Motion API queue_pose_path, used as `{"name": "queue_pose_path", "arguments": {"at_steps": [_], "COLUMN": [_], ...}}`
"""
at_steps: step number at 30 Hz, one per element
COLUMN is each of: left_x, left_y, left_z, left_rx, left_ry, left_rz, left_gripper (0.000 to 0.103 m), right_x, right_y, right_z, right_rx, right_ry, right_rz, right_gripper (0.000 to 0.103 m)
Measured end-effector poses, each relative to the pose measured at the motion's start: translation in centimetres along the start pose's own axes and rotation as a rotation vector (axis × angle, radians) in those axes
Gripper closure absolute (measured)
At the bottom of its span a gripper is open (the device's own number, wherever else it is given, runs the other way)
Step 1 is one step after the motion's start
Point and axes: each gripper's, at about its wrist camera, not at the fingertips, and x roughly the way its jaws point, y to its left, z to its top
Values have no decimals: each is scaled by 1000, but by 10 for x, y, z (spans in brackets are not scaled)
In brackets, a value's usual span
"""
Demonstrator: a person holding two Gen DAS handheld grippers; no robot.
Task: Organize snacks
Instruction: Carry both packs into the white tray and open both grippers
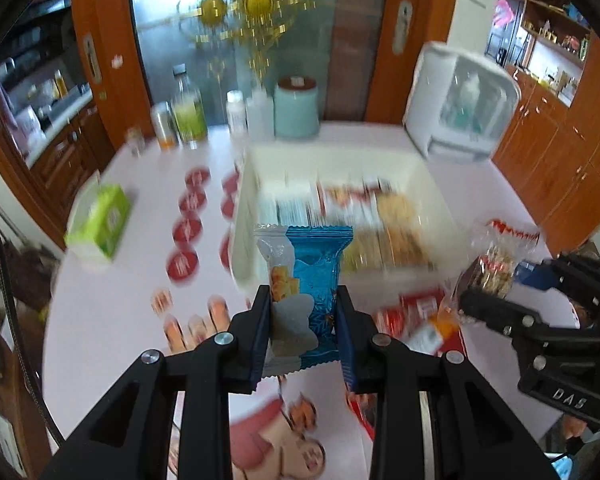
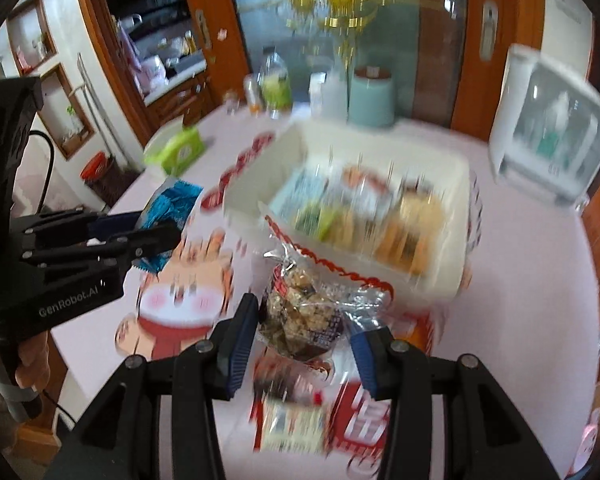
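Observation:
My left gripper [image 1: 303, 300] is shut on a blue and silver snack packet [image 1: 306, 280], held upright above the table just in front of the white box [image 1: 244, 216]. It also shows in the right wrist view [image 2: 156, 236] with the blue packet [image 2: 170, 202]. My right gripper [image 2: 300, 320] is shut on a clear packet of brown nut bars [image 2: 300, 316], held above the table before the white box [image 2: 268, 168]. It also shows in the left wrist view [image 1: 474, 300] with the nut packet [image 1: 496, 264]. The box holds several packets in rows.
The table has a pink cloth with cartoon prints [image 2: 180, 300]. Loose snack packets [image 2: 292, 420] lie near its front edge. A green tissue pack [image 1: 100, 220], bottles [image 1: 188, 116], a teal jar [image 1: 296, 108] and a white appliance [image 1: 460, 104] stand at the back.

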Motion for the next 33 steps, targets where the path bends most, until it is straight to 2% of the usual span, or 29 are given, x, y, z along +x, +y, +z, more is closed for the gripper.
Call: {"name": "queue_pose_path", "arguments": {"at_steps": [5, 10, 16, 23, 24, 25, 27, 30, 33], "left_x": [-7, 0, 35, 88, 96, 103, 113, 115, 118], "left_y": [10, 20, 26, 27, 28, 27, 28, 28, 30], "left_z": [57, 98, 122, 119, 119, 119, 118, 115, 113], "left_rx": [17, 12, 3, 0, 4, 9, 0, -1, -11], "left_ry": [-75, -102, -66, 11, 25, 47, 67, 65, 76], "left_rz": [30, 45, 31, 22, 24, 19, 9, 1, 6], "left_gripper": [74, 74, 74, 72, 62, 35, 9, 9, 9], "right_x": [-9, -5, 20, 76, 84, 92, 105, 112, 115], "right_y": [-5, -25, -40, -40, -41, -42, -45, -49, -52], "right_z": [71, 141, 186, 207, 208, 208, 207, 202, 197], "right_rx": [-28, 26, 109, 105, 104, 103, 123, 148, 143], "right_ry": [-99, -146, -142, -82, -72, -59, -36, -9, 5], "right_rz": [-70, -72, -43, -83, -91, -98, -100, -67, -76], "right_gripper": [58, 58, 58, 58, 58, 58, 58, 58, 58]}}
